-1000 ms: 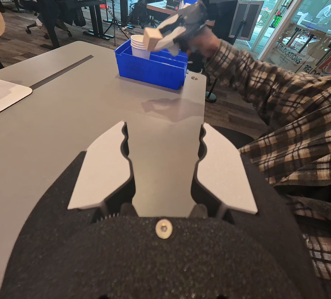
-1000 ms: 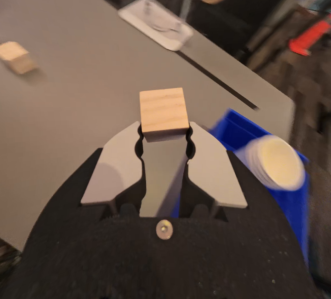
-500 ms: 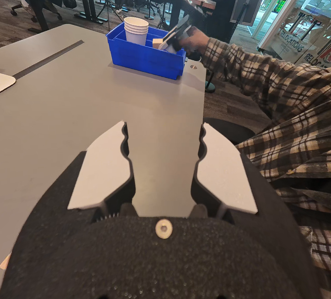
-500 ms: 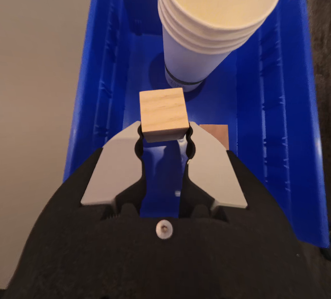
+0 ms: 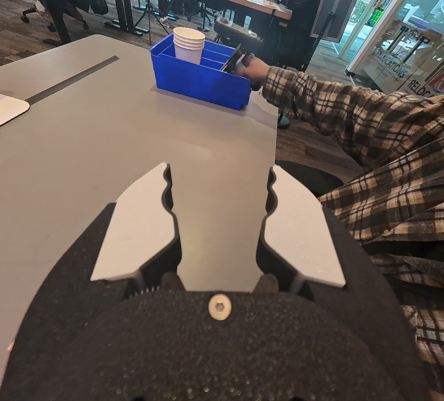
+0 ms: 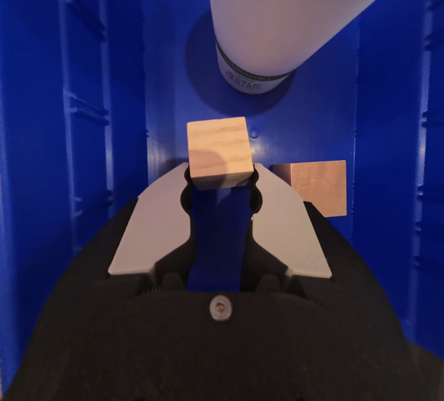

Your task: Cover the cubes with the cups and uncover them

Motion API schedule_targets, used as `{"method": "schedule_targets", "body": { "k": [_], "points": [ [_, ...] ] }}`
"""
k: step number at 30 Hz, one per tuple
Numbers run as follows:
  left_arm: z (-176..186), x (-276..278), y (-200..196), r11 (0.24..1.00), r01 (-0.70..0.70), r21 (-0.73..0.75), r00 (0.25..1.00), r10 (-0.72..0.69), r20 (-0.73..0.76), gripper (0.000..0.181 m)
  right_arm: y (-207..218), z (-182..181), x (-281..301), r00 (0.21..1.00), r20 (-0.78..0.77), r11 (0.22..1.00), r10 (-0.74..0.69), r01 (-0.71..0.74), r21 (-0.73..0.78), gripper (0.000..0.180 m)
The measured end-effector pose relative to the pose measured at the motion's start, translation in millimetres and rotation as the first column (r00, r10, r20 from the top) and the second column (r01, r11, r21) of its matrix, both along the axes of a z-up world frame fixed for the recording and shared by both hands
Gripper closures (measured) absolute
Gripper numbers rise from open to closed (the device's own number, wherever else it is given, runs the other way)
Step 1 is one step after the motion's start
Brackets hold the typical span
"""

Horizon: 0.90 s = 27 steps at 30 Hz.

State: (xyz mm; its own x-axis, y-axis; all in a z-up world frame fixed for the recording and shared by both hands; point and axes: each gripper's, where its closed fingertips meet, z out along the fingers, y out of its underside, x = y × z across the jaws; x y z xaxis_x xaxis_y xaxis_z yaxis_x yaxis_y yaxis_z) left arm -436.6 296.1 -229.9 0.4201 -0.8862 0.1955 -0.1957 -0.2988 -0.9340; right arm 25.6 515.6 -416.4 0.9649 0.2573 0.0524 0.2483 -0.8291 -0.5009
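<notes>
My right gripper (image 6: 220,174) is shut on a light wooden cube (image 6: 219,151) and holds it low inside the blue bin (image 6: 72,125), close to the bin floor. A second, darker wooden cube (image 6: 318,187) lies on the bin floor just to the right. A stack of white paper cups (image 6: 271,16) stands upright in the bin beyond the cubes. In the left wrist view my left gripper (image 5: 218,173) is open and empty over the grey table (image 5: 84,149). The blue bin (image 5: 199,79) with the cup stack (image 5: 188,45) stands at the table's far right corner, with the right gripper (image 5: 236,61) dipped into it.
A person's arm in a plaid sleeve (image 5: 348,110) reaches from the right to the bin. A white pad (image 5: 12,108) lies at the table's left edge. The table's right edge (image 5: 275,139) runs close to my left gripper. Desks and chairs stand behind.
The right gripper has carried the light cube from over the table into the blue bin and lowered it toward the floor. The left gripper has stayed open and shifted its view slightly.
</notes>
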Motion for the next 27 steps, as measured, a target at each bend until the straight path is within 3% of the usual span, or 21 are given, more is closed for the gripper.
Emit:
{"method": "schedule_targets", "body": {
  "k": [5, 8, 14, 21, 27],
  "points": [
    [-2, 2, 1, 1.0, 0.004, -0.008, 1.0, -0.004, -0.003, 0.105, -7, -5, -4, 1.0, 0.013, 0.998, 0.021, -0.02, -0.063, 0.133],
    [-4, 3, 1, 1.0, 0.008, -0.009, 1.0, -0.008, -0.013, 0.105, -11, -8, -3, 0.999, 0.029, 0.995, 0.031, -0.028, -0.1, 0.121],
    [-6, 2, 4, 1.0, 0.001, -0.02, 1.0, -0.001, -0.005, 0.105, -15, 31, -7, 0.995, -0.074, 0.997, 0.06, -0.063, -0.04, 0.103],
    [-13, 8, 8, 0.999, 0.01, -0.045, 1.0, -0.01, -0.009, 0.105, -17, 95, 33, 0.994, 0.064, 0.993, 0.093, -0.097, 0.063, 0.104],
    [-20, 14, 8, 0.998, 0.019, -0.058, 0.999, -0.02, -0.028, 0.105, -20, 85, 56, 0.99, 0.086, 0.994, 0.107, -0.109, 0.019, 0.107]
  ]
}}
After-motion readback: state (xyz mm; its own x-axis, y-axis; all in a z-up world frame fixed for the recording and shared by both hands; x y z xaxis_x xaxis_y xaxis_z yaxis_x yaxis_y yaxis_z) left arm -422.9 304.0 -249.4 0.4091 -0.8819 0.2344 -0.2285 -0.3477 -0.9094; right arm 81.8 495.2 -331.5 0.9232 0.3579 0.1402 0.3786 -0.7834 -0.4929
